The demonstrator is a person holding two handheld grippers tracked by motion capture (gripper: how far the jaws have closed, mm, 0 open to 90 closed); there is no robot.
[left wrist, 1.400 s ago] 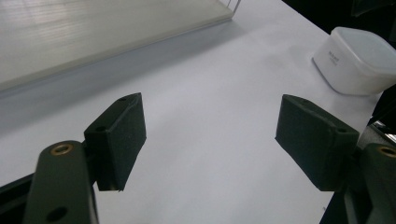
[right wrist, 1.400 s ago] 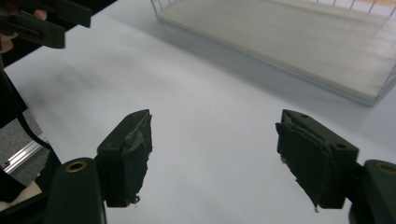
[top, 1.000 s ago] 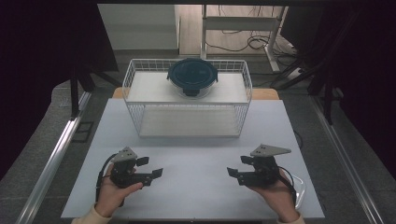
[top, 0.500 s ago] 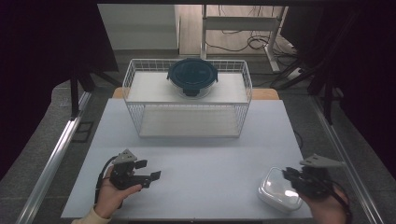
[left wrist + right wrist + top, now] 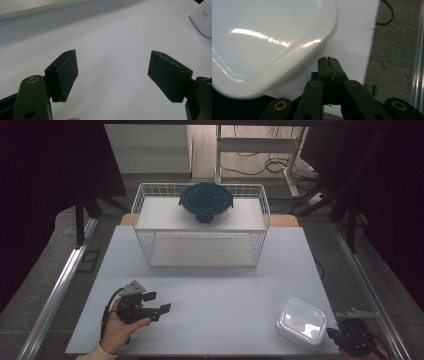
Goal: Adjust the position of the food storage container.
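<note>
A white rounded-square container (image 5: 301, 321) with a glossy lid lies on the white table near its front right corner. My right gripper (image 5: 334, 335) sits just right of it at the table's edge; in the right gripper view its jaws (image 5: 328, 60) are pressed together with nothing between them, close beside the container's corner (image 5: 269, 42). My left gripper (image 5: 159, 302) rests at the front left, held in a hand, its jaws (image 5: 112, 65) wide apart over bare table. The container's edge (image 5: 203, 18) shows far off in the left gripper view.
A white wire basket (image 5: 145, 232) stands at the back middle of the table, with a dark blue round lidded bowl (image 5: 206, 201) on its upper shelf. The table's right edge (image 5: 368, 62) drops to grey floor. A metal rail (image 5: 60, 285) runs along the left.
My right gripper moved from the front middle to the front right corner and then drew back to the edge. The white container came into view there. The left gripper barely moved.
</note>
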